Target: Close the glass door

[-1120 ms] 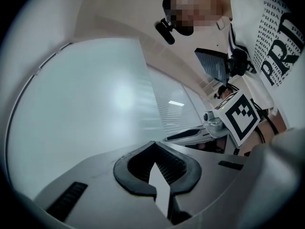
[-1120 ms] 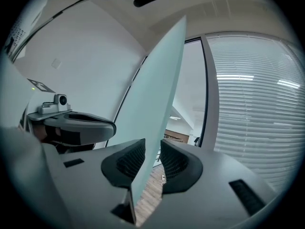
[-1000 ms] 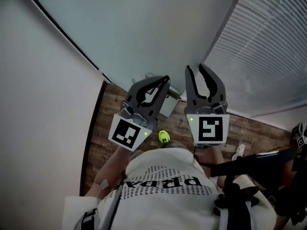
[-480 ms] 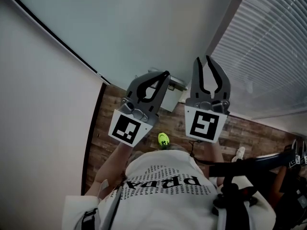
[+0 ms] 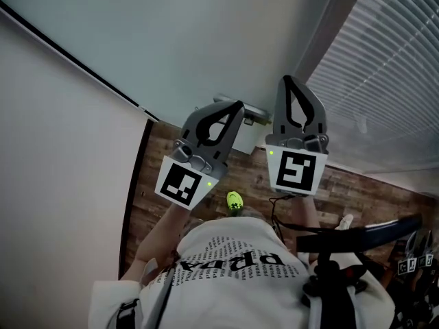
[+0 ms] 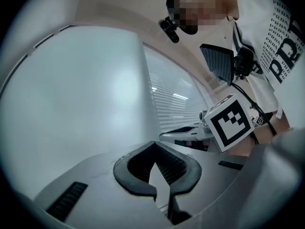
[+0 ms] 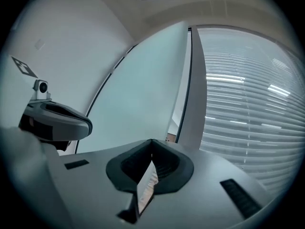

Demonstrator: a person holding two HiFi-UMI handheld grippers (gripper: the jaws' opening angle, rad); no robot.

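The frosted glass door (image 5: 178,33) fills the top of the head view, with a metal fitting (image 5: 252,112) at its lower edge between my grippers. In the right gripper view the door (image 7: 143,89) stands a narrow gap from the dark frame post (image 7: 187,85). My left gripper (image 5: 236,105) is shut and empty, its tips close to the glass (image 6: 76,94). My right gripper (image 5: 287,79) is also shut, with nothing between its jaws, and points at the door's edge by the frame. The jaw tips meet in both gripper views, left (image 6: 153,146) and right (image 7: 151,152).
A white wall (image 5: 55,156) runs along the left. A glazed wall with slatted blinds (image 5: 384,74) lies to the right of the frame. Wooden floor (image 5: 147,190) and a green shoe (image 5: 234,199) show below. Black gear (image 5: 357,235) hangs at the person's right side.
The door has swung toward the frame, leaving a thin gap. My right gripper, earlier open astride the door's edge, has come off it and shut. The left gripper stays shut.
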